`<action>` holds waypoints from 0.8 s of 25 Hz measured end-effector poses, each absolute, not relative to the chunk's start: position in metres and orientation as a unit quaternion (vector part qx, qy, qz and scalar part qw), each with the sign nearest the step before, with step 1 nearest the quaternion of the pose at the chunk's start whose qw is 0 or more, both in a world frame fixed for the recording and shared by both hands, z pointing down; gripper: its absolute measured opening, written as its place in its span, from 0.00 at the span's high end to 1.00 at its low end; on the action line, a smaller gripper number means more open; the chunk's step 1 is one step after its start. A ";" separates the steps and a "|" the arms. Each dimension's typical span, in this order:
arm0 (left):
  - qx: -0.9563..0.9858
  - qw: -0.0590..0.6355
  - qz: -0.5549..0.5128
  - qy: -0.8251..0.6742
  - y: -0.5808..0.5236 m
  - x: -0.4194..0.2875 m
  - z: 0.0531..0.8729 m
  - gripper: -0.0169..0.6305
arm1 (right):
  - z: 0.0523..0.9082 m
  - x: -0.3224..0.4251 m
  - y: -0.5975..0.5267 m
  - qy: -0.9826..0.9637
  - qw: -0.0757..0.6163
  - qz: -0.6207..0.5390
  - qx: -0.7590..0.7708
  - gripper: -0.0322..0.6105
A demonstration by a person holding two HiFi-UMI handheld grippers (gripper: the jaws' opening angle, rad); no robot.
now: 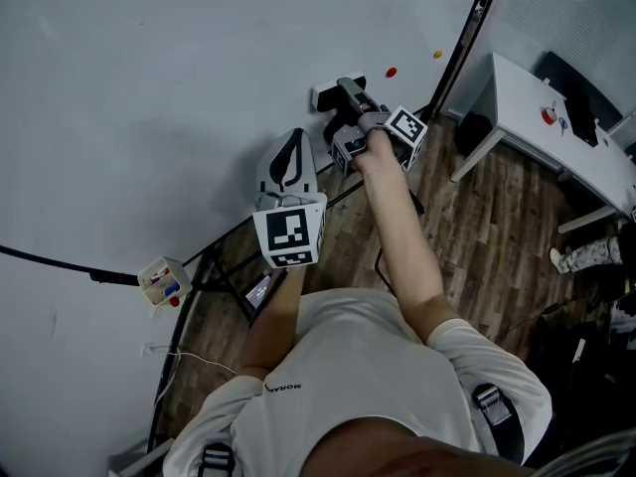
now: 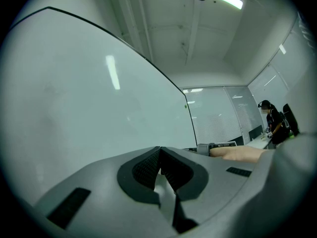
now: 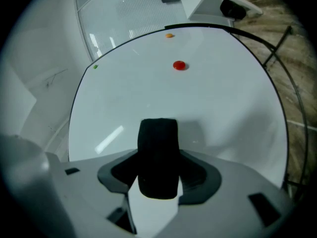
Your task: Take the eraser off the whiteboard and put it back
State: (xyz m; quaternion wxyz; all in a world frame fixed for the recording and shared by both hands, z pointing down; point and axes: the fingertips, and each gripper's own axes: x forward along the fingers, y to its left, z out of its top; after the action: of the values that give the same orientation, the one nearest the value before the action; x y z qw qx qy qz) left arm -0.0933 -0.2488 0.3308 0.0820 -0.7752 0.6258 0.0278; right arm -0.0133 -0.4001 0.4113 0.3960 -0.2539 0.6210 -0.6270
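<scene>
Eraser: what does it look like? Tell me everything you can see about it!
The eraser is a black block with rounded corners, and it looks soft and fuzzy, like felt. It stands upright between the right tongs, whose dark pads press on its two sides. Its far end points at the whiteboard and throws a faint shadow there. Whether it touches the board cannot be told.

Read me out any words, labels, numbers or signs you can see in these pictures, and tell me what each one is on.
"MORAH": as best it reads, small print on the person's white shirt; the last letters are uncertain.
Marker cubes: black-and-white square patterns only, no letters.
Small box at the whiteboard's edge: coloured marks, too small to read.
</scene>
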 end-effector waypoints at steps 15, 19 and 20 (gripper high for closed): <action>-0.775 0.082 0.026 0.626 -0.247 -0.092 0.333 0.97 | 0.408 -0.019 -0.405 0.643 0.379 -0.619 -0.245 0.58; -0.775 0.080 0.028 0.627 -0.247 -0.092 0.332 0.97 | 0.408 -0.022 -0.404 0.648 0.369 -0.619 -0.247 0.58; -0.774 0.080 0.028 0.627 -0.247 -0.092 0.332 0.97 | 0.408 -0.022 -0.405 0.648 0.368 -0.619 -0.248 0.58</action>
State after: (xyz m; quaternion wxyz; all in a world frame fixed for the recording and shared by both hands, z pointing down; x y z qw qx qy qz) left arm -0.0925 -0.2471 0.3320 0.0805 -0.7744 0.6269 0.0281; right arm -0.0216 -0.4047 0.4083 0.3681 -0.2479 0.6484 -0.6185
